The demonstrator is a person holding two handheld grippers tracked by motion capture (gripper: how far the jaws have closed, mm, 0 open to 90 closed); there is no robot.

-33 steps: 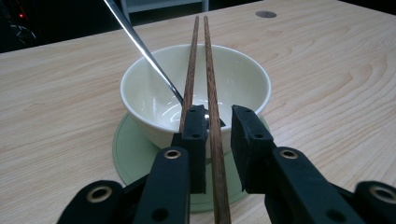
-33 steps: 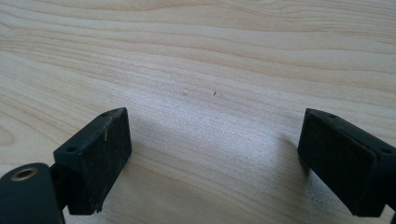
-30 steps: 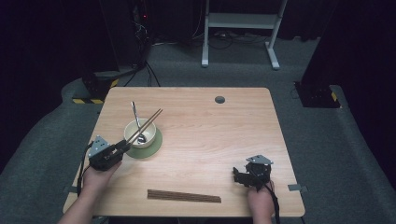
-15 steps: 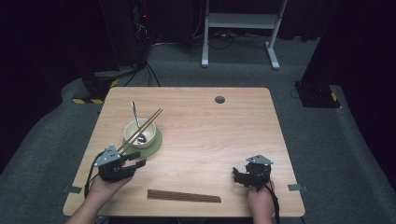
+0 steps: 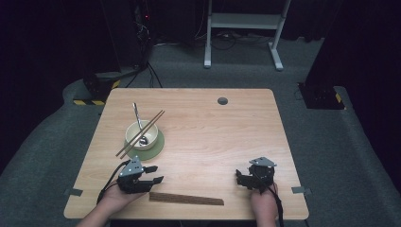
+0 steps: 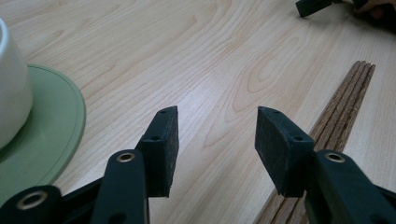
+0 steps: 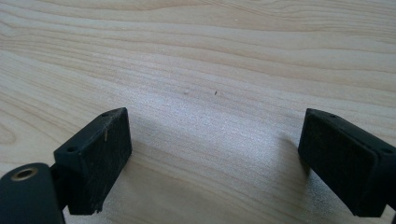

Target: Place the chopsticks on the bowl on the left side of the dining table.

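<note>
A white bowl (image 5: 141, 135) stands on a green saucer (image 5: 156, 147) at the table's left, with a metal spoon (image 5: 136, 115) in it and a pair of chopsticks (image 5: 140, 134) laid across its rim. A brown slatted mat (image 5: 186, 199) lies near the front edge. My left gripper (image 5: 156, 174) is open just above the mat's left end, nothing between its jaws; in the left gripper view the mat (image 6: 340, 120) runs along the right jaw and the saucer (image 6: 51, 135) sits at the left. My right gripper (image 5: 239, 178) rests open on bare wood at the front right.
The wooden table (image 5: 213, 137) has a round cable hole (image 5: 222, 100) near its far edge. Beyond it are a white frame's legs (image 5: 241, 33) and cables on the grey floor. The right gripper's jaw tip (image 6: 315, 6) shows far off in the left gripper view.
My left gripper has moved from beside the bowl toward the front edge and rightward, ending by the mat's left end. The right gripper has stayed put.
</note>
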